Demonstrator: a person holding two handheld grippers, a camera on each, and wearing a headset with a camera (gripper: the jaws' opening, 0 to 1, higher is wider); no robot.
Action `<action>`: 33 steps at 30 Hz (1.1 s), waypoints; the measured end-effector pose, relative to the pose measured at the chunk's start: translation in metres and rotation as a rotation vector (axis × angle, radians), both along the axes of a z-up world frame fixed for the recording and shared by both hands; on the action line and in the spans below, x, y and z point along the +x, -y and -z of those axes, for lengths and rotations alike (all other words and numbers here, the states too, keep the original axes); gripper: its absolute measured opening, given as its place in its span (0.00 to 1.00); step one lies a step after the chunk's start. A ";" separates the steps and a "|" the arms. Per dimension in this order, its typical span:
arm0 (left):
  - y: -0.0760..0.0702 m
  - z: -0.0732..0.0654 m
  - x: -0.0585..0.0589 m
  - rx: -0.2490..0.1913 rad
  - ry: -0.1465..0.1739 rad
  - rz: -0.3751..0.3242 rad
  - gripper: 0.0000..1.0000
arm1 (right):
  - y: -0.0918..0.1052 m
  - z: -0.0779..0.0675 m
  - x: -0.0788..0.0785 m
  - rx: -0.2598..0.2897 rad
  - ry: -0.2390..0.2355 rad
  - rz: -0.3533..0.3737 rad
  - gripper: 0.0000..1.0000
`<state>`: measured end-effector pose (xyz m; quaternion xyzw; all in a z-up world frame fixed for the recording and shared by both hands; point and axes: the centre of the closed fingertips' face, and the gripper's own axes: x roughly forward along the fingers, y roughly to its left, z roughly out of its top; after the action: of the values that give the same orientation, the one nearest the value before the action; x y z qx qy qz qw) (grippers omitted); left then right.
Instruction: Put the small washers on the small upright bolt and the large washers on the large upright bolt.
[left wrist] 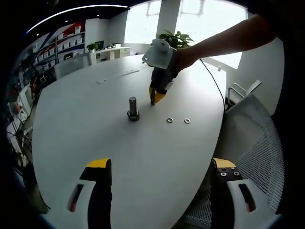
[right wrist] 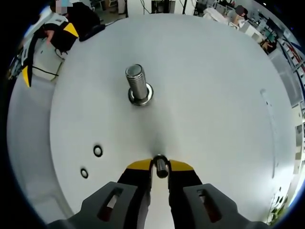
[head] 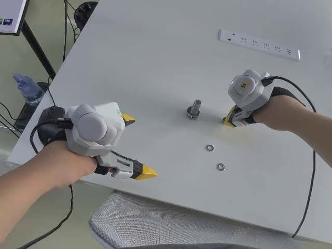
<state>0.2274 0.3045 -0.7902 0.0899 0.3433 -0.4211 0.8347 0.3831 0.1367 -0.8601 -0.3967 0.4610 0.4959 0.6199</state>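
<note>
We are reading the task as barely begun: one small washer (head: 209,148) and a second small washer (head: 220,167) are lying flat and loose on the white tabletop (head: 155,62), near one another toward the front edge, and neither is sitting on a bolt. The large bolt (head: 194,109) is standing upright mid-tabletop, apart from both washers. In the right gripper view we are seeing a wider metal ring at its foot (whether that is the bolt's own head or a large washer already over it, we cannot tell), so we are leaving the count of large washers open. The right hand-held gripper (head: 230,122) is reaching down with its yellow tips at the tabletop, near the large bolt. Its jaws are drawn almost together, clenched on a small metal cylinder (right wrist: 161,167) that we are judging to be the small bolt, held on end at or close to the surface. By our judgement, what is left is standing that small bolt free and then threading both small washers over it. The left hand-held gripper (head: 137,146) is hovering over the near edge of the tabletop, well apart from the bolts. Its jaws are spread wide, gripping nothing and touching nothing, and pointing roughly toward the large bolt.
</note>
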 end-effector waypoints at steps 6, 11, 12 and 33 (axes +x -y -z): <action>-0.001 0.000 -0.001 0.008 0.001 0.000 0.86 | 0.000 0.001 0.000 -0.002 0.002 0.001 0.13; -0.002 0.002 -0.002 0.026 0.007 0.014 0.87 | 0.000 0.000 0.001 0.000 0.003 -0.002 0.13; -0.002 0.002 -0.002 0.028 0.013 0.017 0.87 | 0.000 0.000 0.001 -0.001 0.004 -0.002 0.13; -0.002 0.000 -0.004 0.045 0.017 0.026 0.85 | 0.001 -0.004 0.005 0.027 -0.002 -0.008 0.26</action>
<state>0.2237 0.3068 -0.7907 0.1169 0.3444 -0.4232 0.8298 0.3879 0.1352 -0.8562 -0.3895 0.4532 0.5052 0.6227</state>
